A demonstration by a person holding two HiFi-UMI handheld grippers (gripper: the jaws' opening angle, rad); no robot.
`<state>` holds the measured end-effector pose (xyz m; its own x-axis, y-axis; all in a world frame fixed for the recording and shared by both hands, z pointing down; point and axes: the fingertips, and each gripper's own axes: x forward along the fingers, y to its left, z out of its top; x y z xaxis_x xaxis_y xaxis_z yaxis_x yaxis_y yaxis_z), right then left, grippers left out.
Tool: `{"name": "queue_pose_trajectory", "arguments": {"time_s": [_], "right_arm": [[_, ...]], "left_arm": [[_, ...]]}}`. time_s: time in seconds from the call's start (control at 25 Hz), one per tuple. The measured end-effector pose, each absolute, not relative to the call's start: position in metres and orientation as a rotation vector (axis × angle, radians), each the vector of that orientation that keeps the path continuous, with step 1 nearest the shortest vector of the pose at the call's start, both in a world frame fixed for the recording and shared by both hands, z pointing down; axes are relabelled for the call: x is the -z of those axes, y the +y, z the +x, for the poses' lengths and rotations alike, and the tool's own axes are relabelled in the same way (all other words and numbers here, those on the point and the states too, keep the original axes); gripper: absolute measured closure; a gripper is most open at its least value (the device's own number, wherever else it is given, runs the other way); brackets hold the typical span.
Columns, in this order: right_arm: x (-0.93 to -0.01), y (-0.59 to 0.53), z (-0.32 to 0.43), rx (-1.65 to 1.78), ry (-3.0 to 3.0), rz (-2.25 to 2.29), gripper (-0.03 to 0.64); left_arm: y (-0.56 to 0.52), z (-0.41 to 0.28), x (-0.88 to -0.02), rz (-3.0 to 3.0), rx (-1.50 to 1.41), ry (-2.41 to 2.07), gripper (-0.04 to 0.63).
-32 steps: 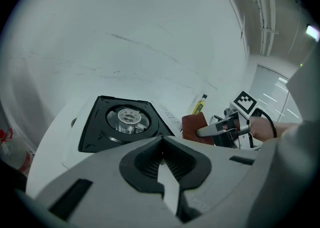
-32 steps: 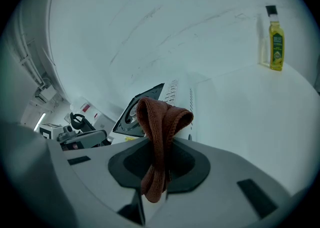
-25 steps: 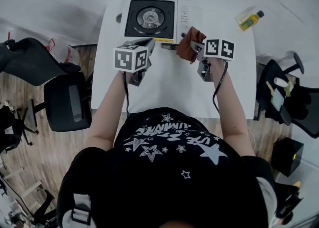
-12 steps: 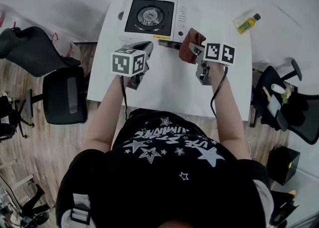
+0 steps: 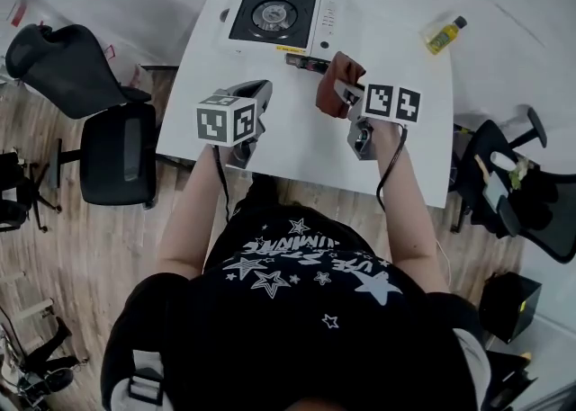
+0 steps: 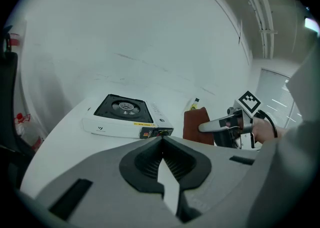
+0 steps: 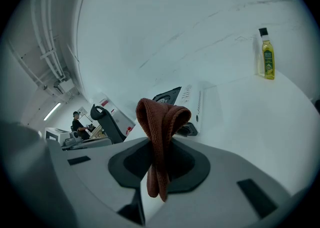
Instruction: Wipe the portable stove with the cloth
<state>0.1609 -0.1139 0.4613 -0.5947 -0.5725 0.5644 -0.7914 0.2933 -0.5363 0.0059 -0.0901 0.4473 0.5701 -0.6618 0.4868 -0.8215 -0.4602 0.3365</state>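
Here, we are noting the portable stove (image 5: 274, 18) sitting flat at the far edge of the white table (image 5: 297, 153). Its long axis is running left to right across the head view. The round burner is lying in the left part and the pale control strip at the right end. The long front face, with a yellow label, is pointing toward the person.

We are seeing the cloth (image 5: 337, 85), reddish brown and folded, hanging off the stove and over bare tabletop near the stove's near right corner, not touching it. In the right gripper view the cloth (image 7: 160, 137) is standing lengthwise between the jaws, its looped fold poking out past them toward the stove (image 7: 182, 100).

The right gripper (image 5: 346, 94) is pinching that cloth, jaws closed onto it on both sides. The left gripper (image 5: 256, 90) is hovering over the table to the left of the cloth. In its own view its jaws are meeting at the tips with nothing between them (image 6: 161, 144), and they are aiming toward the stove's front right corner (image 6: 125, 114).

Further out, a small yellow bottle (image 5: 445, 34) is lying near the table's far right corner, well apart from the stove. Black office chairs (image 5: 117, 166) are standing on the wooden floor to the left.
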Motion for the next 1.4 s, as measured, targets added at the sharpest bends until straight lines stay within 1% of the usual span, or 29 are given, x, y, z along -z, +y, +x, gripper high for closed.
{"name": "queue_pose_trajectory", "arguments": {"time_s": [0.4, 1.08, 1.4], "right_arm": [[-0.481, -0.051, 0.148, -1.181, -2.309, 1.129, 0.548], [-0.49, 0.007, 0.137, -1.143, -2.329, 1.097, 0.548], [-0.477, 0.057, 0.109, -1.117, -2.331, 1.099, 0.549]], "left_arm": [[-0.022, -0.011, -0.464, 2.156, -0.355, -1.264, 0.588], [0.009, -0.009, -0.461, 2.176, -0.3, -1.249, 0.588], [0.075, -0.031, -0.46, 2.168, -0.302, -1.216, 0.588]]}}
